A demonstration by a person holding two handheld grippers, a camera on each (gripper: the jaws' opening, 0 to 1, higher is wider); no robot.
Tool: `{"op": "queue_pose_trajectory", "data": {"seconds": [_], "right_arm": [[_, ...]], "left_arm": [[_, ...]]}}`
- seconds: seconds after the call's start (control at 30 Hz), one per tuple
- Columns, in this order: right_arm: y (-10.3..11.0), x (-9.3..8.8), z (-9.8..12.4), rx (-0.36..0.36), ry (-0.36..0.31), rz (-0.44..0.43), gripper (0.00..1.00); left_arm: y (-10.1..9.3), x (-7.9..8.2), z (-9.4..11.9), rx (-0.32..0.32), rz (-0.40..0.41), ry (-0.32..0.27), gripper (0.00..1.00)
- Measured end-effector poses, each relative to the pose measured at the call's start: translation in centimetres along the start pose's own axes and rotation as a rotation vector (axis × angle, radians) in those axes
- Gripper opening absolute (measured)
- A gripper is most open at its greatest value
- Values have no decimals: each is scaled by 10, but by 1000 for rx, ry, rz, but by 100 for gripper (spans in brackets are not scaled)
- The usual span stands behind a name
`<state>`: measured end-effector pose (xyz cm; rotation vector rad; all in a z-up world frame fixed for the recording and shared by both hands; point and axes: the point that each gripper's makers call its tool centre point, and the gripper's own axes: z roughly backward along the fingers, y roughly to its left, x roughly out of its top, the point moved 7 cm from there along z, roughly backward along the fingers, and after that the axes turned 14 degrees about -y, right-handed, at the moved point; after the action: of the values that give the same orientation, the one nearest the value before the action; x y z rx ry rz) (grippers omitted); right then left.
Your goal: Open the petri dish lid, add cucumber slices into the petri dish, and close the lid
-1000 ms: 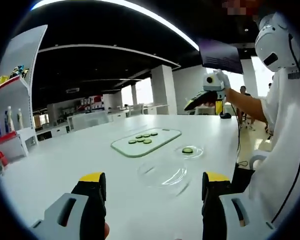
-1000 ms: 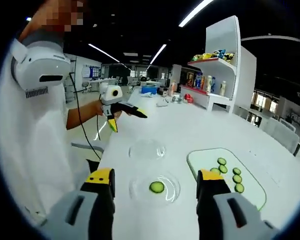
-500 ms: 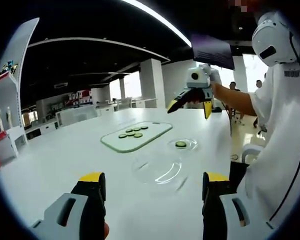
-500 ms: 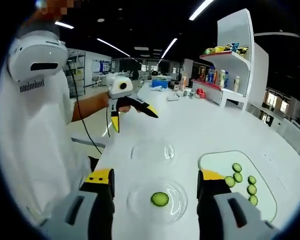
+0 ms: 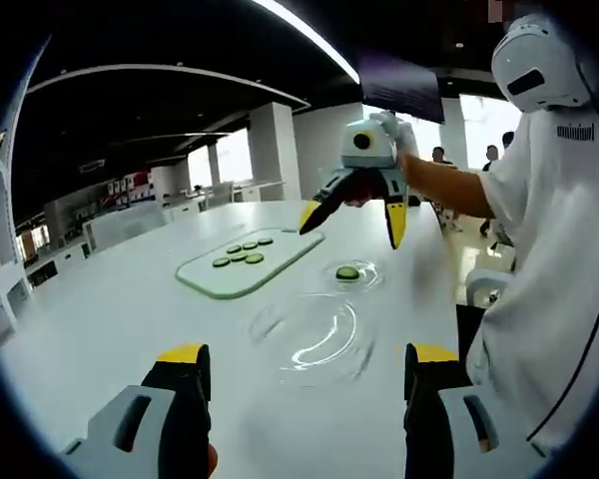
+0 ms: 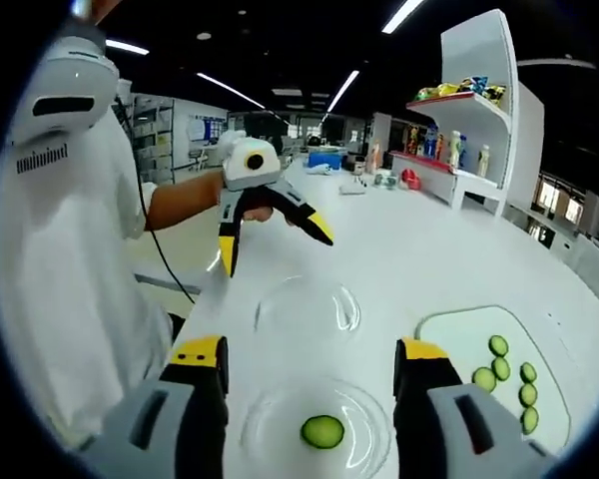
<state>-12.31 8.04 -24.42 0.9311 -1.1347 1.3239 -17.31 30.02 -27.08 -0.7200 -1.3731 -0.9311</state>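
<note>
Petri dish: the base [image 6: 319, 439] sits flat on the white table [image 6: 459, 249], open side up, right between the right gripper's jaws in the right gripper view. It's round, so no long axis to speak of.
Lid: clear lid [image 5: 314, 334] lies flat on the table too, apart from the dish, just ahead of the left gripper's jaws in the left gripper view.
Cucumber in dish: 1 slice [image 6: 323, 432], lying flat in the middle.
Cucumber on board: the left gripper view shows about 5 slices [image 5: 238, 255] on the pale green cutting board [image 5: 242, 265]; the right gripper view shows 5.
Left gripper: the left gripper [image 6: 276, 243] has its jaws spread wide with nothing in them, hanging above the lid.
Right gripper: the right gripper [image 5: 347, 218] is also spread wide and empty, up over the dish.
Count: 1 dish, 1 lid, 1 board, 2 grippers.
Change: compared with 1 second ago both views sit closer in and lower, so the dish and lid look bigger; each gripper now looms nearer in the other's view.
</note>
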Motion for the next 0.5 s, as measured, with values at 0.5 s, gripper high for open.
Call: {"op": "queue_pose_trajectory", "data": {"seconds": [0.5], "right_arm": [[2, -7, -26, 14, 41, -9, 67]], "left_arm": [[7, -4, -12, -87, -11, 30, 80]]}}
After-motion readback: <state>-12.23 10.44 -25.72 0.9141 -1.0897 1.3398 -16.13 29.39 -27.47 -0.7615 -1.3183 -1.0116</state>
